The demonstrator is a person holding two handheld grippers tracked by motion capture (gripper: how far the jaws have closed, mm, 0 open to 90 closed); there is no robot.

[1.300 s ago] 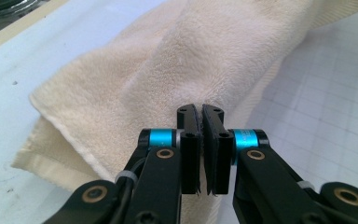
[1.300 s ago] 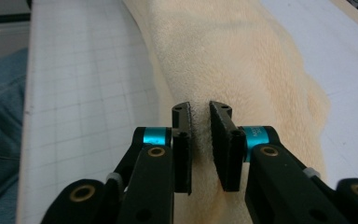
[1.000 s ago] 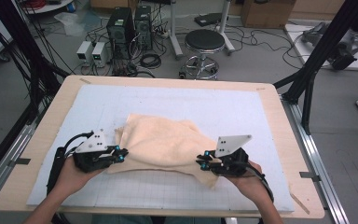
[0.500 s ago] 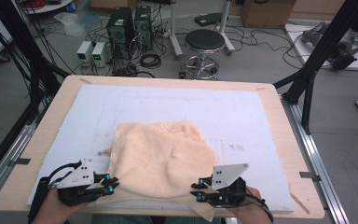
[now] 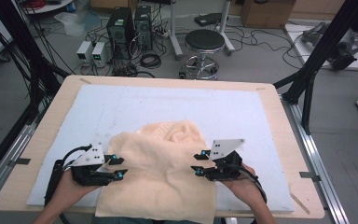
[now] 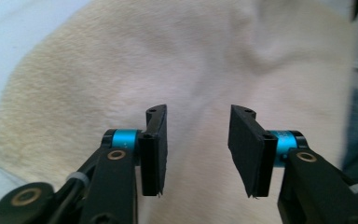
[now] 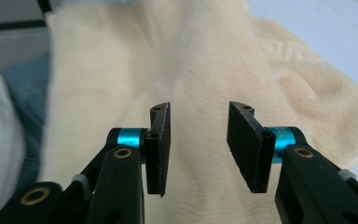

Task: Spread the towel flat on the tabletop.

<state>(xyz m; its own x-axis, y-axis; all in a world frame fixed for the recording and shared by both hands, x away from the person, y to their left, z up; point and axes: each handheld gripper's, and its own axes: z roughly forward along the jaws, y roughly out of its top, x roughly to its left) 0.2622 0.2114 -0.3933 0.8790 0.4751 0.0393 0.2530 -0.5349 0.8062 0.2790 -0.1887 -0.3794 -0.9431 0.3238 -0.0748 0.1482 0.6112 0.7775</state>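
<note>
On the near half of the desk point(image 5: 42, 140), the cream towel point(image 5: 163, 172) lies rumpled, its near edge hanging over the desk's front. Your left tool point(image 5: 116, 167) sits at the towel's left edge, your right tool point(image 5: 200, 163) on its right part. Both tools' jaws have just been opening and stand apart, pressing on nothing.
</note>
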